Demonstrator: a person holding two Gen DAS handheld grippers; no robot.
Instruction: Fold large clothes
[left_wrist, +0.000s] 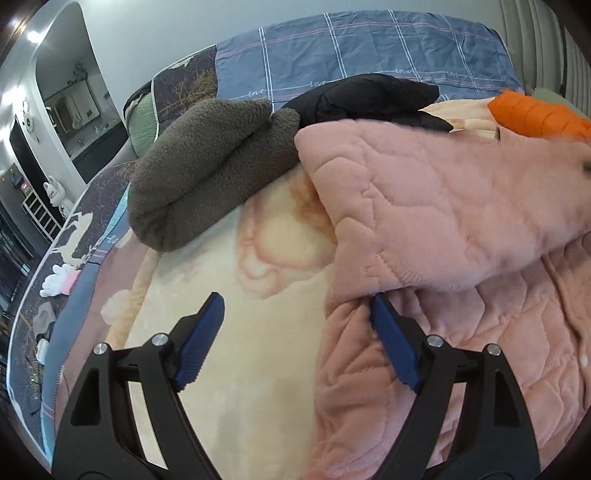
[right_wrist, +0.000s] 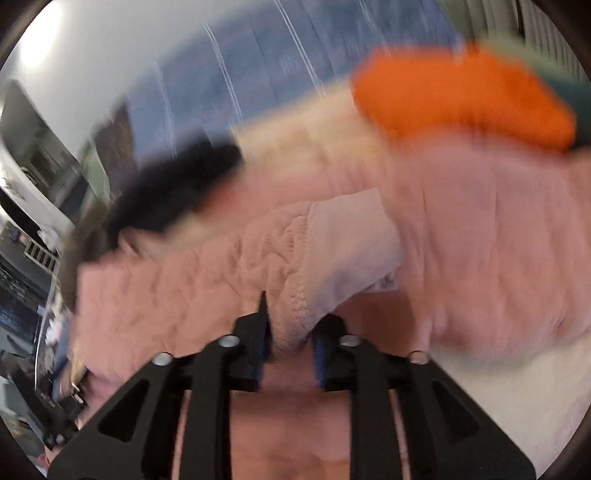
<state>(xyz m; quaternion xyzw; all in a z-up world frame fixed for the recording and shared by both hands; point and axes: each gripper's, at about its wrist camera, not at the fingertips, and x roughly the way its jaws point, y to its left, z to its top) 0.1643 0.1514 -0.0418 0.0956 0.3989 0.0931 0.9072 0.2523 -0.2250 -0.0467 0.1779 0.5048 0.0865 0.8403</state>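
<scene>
I've got the right gripper (right_wrist: 290, 332) clamped on pink quilted jacket (left_wrist: 443, 192) hem w/ left gripper (left_wrist: 297, 314) wide, empty, over blanket (left_wrist: 266, 332).

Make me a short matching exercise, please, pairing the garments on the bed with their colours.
Things:
1. quilted garment in the right hand-held gripper
2. fleece garment
3. puffer garment
4. garment behind the fleece

Colours:
A. orange
B. black
C. pink
D. grey-brown

Pairs: 1-C, 2-D, 3-A, 4-B
</scene>
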